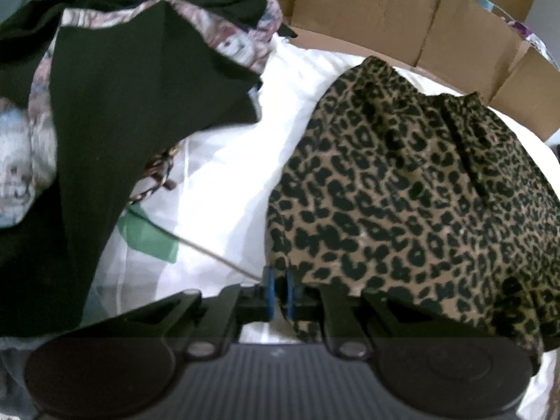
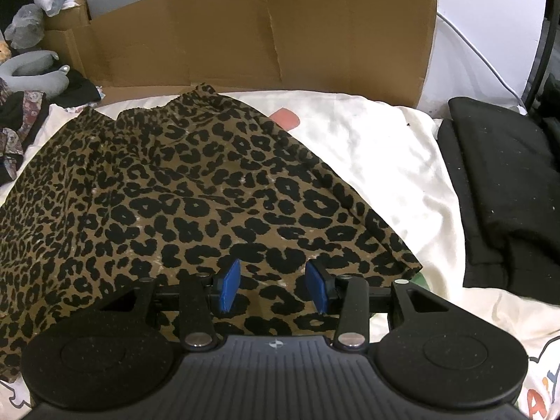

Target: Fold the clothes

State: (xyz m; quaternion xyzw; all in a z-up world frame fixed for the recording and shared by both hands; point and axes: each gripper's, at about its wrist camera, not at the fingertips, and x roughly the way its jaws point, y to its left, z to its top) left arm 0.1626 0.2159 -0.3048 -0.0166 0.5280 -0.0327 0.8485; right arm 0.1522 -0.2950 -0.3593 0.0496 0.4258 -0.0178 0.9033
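Bed sheet (image 2: 367,147): white, carrying everything, cardboard (image 2: 245,35) standing along its far edge.
Leopard skirt (image 2: 175,192): lying spread across the sheet's middle.
Left view only: dark clothes pile (image 1: 115,122) sitting at the sheet's left.
Right view only: folded black garment (image 2: 507,175) lying at the right edge.
Left claw (image 1: 279,292): nearly closed, pinching the skirt's edge.
Right claw (image 2: 273,285): hanging half open over the skirt, gripping nothing.

1. We've got a white sheet (image 2: 378,147) covering the bed, bright and a bit washed out.
2. Right behind the sheet stands a brown cardboard panel (image 2: 245,31), creased in places.
3. Above the cardboard, to the right, a plain white wall (image 2: 483,7) with a pale cable (image 2: 479,52) running down it.
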